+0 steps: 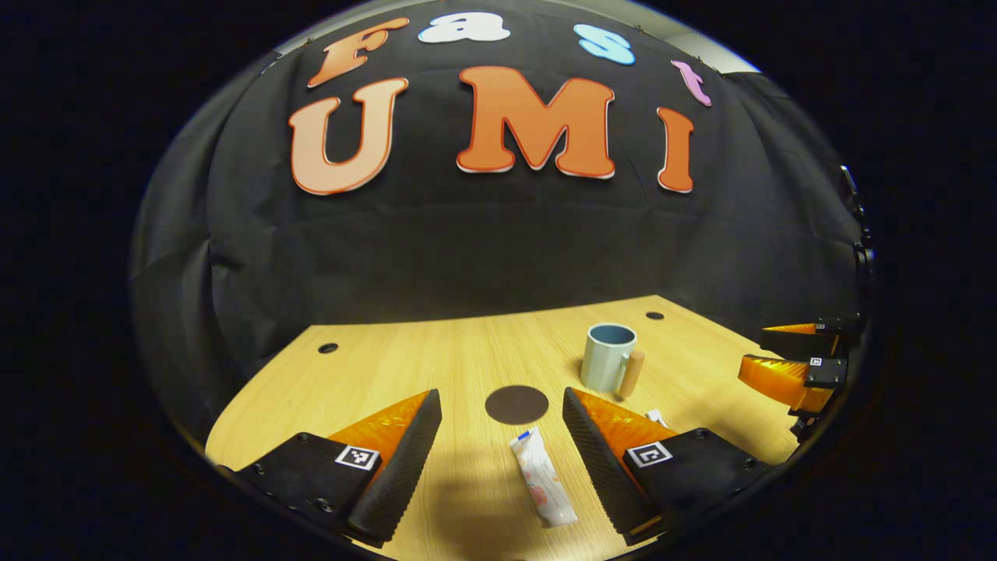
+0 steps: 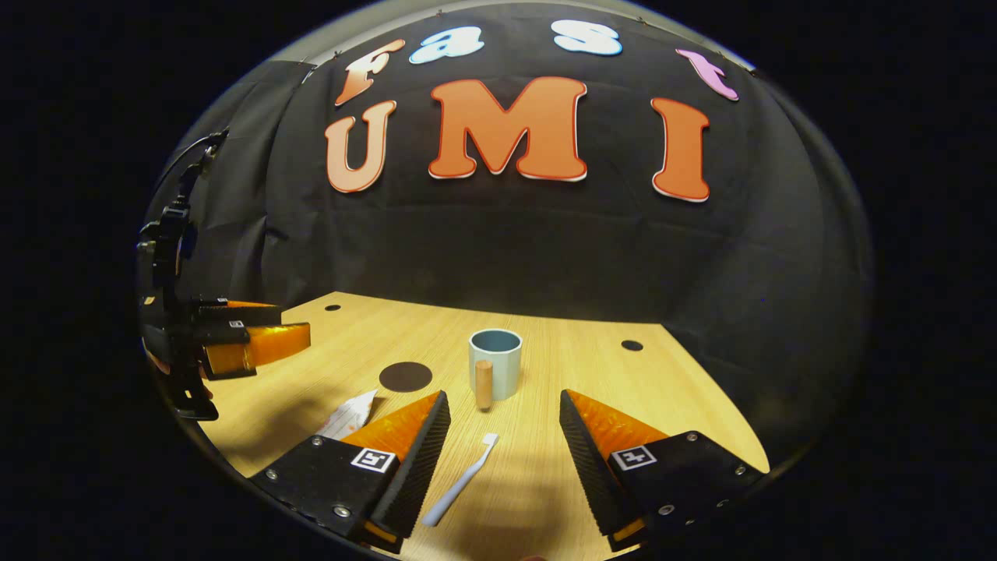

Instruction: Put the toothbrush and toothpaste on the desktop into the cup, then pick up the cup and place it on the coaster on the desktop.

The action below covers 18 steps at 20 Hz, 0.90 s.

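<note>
Wooden counter [image 1: 436,358] carries everything. By the left gripper view, the left hand-held gripper [image 1: 502,460] hangs with fingers wide apart, and the toothpaste tube [image 1: 543,477] lies flat between them, touching neither. Beyond the tube sits the dark round coaster [image 1: 516,404], with the pale blue mug [image 1: 608,358] upright to its right. By the right gripper view, the right hand-held gripper [image 2: 504,460] is likewise spread, the white toothbrush [image 2: 459,480] lying between its fingers, nearer the left one, short of the mug.

This is a staged recording booth, not a lived-in room. Black cloth [image 1: 498,249] hangs as the back wall behind a pale wood-grain counter [image 1: 436,358]. The counter has round cable holes [image 1: 328,347] like an office desk.
</note>
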### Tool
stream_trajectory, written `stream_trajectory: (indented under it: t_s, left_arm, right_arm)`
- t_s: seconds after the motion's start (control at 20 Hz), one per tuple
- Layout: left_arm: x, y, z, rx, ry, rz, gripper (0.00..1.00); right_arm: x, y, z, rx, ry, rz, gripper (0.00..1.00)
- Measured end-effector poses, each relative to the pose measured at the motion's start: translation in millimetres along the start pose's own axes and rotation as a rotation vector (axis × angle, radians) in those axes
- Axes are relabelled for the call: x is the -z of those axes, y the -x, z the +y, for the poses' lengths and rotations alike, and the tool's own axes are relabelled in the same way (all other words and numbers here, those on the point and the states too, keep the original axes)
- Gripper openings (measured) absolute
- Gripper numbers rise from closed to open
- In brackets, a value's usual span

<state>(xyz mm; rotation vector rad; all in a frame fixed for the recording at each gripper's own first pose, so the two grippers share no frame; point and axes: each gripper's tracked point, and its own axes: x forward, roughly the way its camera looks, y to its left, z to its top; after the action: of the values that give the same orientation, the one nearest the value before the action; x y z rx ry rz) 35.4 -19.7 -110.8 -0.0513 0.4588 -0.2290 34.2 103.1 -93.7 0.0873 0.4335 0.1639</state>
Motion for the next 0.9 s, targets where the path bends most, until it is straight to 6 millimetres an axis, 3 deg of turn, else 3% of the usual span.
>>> stream_trajectory:
  t_s: [0.3,0.5,0.55,0.7,0.9]
  left_arm:
    - [48,-21,-12,0.032,-0.030,0.170,1.00]
    - [65,-25,-14,0.054,-0.012,0.256,0.96]
    - [71,-26,-14,0.055,-0.010,0.274,1.00]
    - [87,-33,-20,0.076,0.011,0.326,0.96]
    - [103,-35,-20,0.072,0.007,0.375,0.93]
  right_arm:
    - [49,-27,11,-0.015,-0.037,0.213,0.80]
    - [74,-33,16,-0.012,-0.042,0.312,0.78]
    - [81,-35,21,-0.017,-0.040,0.336,0.77]
    - [96,-41,29,-0.021,-0.051,0.393,0.62]
    - [113,-44,35,-0.013,-0.072,0.467,0.55]
